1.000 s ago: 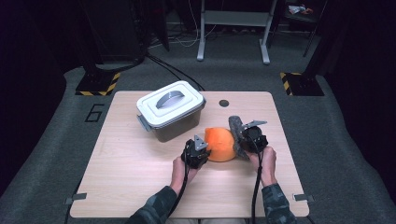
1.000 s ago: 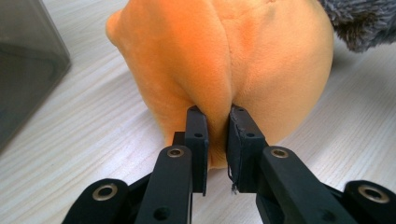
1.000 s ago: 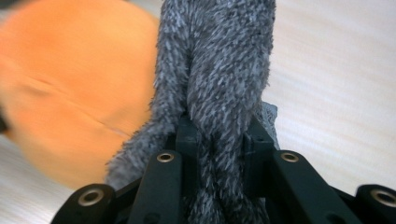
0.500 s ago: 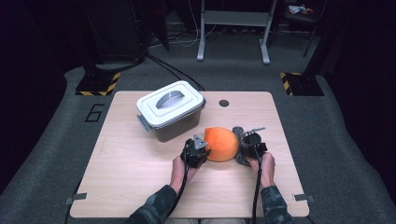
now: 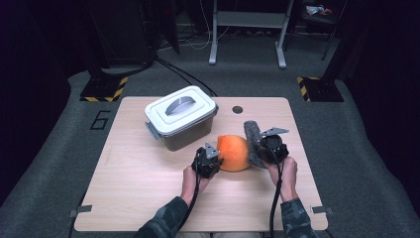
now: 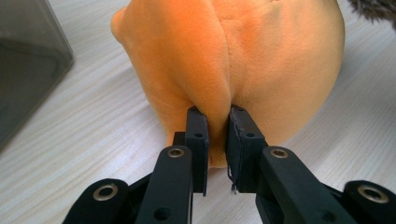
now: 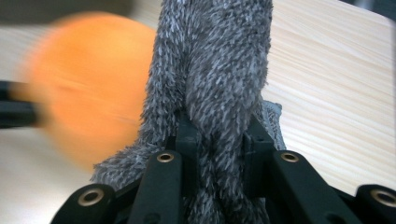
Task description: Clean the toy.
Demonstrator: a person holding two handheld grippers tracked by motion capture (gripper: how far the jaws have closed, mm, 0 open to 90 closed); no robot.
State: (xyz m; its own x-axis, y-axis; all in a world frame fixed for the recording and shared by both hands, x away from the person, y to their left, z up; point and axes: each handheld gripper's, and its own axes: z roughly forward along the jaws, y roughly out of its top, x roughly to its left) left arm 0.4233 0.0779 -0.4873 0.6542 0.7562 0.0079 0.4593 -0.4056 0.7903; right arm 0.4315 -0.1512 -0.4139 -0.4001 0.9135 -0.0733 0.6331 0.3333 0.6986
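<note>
1. High view, nearest the person: the left claw (image 5: 214,159) and the right claw (image 5: 265,148) sit either side of an orange plush toy (image 5: 234,152) on the counter (image 5: 129,198), a hand behind each.
2. In the left gripper view, the left claw (image 6: 217,135) is clamped on a pinched fold of the orange plush toy (image 6: 243,60), which rests on the wood.
3. In the right gripper view, the right claw (image 7: 218,140) is closed on a grey furry piece (image 7: 210,70) that stands up between its jaws; the orange plush toy (image 7: 88,88) is blurred beside it.
4. From above, the grey furry piece (image 5: 251,134) lies against the toy's right side, raised off the counter. Whether it is a separate cover or part of the toy, I cannot tell.
5. Farther back stands a grey lidded box (image 5: 181,116), lid on and apart from both claws.
6. My reading: both grips are made, so the work on the two soft things is under way. Nothing is in the box yet; opening it and stowing would remain, if that is the aim.
</note>
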